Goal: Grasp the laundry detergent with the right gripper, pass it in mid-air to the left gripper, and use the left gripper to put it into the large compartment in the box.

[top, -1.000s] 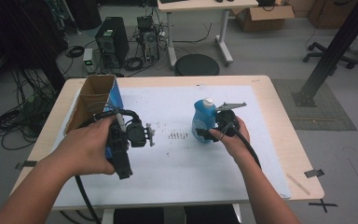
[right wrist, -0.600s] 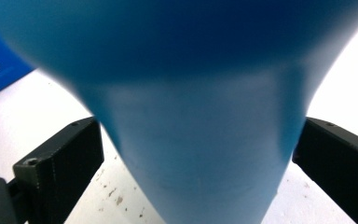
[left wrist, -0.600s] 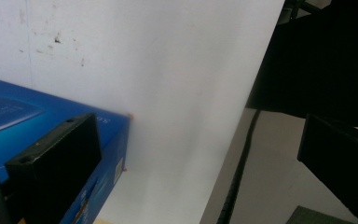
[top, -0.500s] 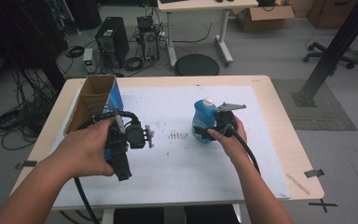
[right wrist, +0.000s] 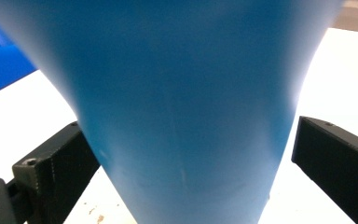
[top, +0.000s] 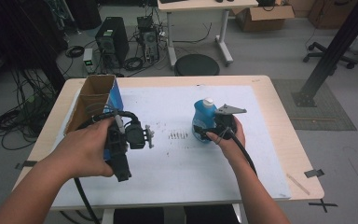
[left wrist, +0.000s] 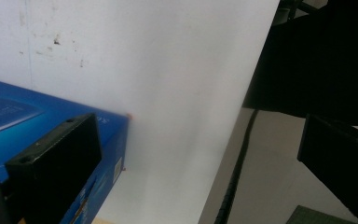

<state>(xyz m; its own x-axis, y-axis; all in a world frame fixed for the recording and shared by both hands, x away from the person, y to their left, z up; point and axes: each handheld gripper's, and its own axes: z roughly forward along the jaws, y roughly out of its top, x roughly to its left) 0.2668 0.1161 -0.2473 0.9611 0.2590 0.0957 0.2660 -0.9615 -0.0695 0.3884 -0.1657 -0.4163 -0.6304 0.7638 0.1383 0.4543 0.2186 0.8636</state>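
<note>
A blue bottle point(top: 200, 120) with a white cap stands upright on the white sheet, right of centre. My right gripper point(top: 216, 127) is at its right side. In the right gripper view the bottle point(right wrist: 186, 107) sits between the open jaws: the left one is against it, and a small gap shows at the right one. My left gripper point(top: 120, 161) hovers over the sheet's left part, beside an open blue box point(top: 95, 98). Its jaws point(left wrist: 196, 163) stand wide open with nothing between them, the box's blue side point(left wrist: 37, 116) just behind the left one.
A white sheet point(top: 177, 163) covers most of the wooden table point(top: 279, 135). Small dark marks point(top: 179, 136) lie on it between the grippers. Beyond the table are a round stool point(top: 196, 64), computer cases and cables on the floor.
</note>
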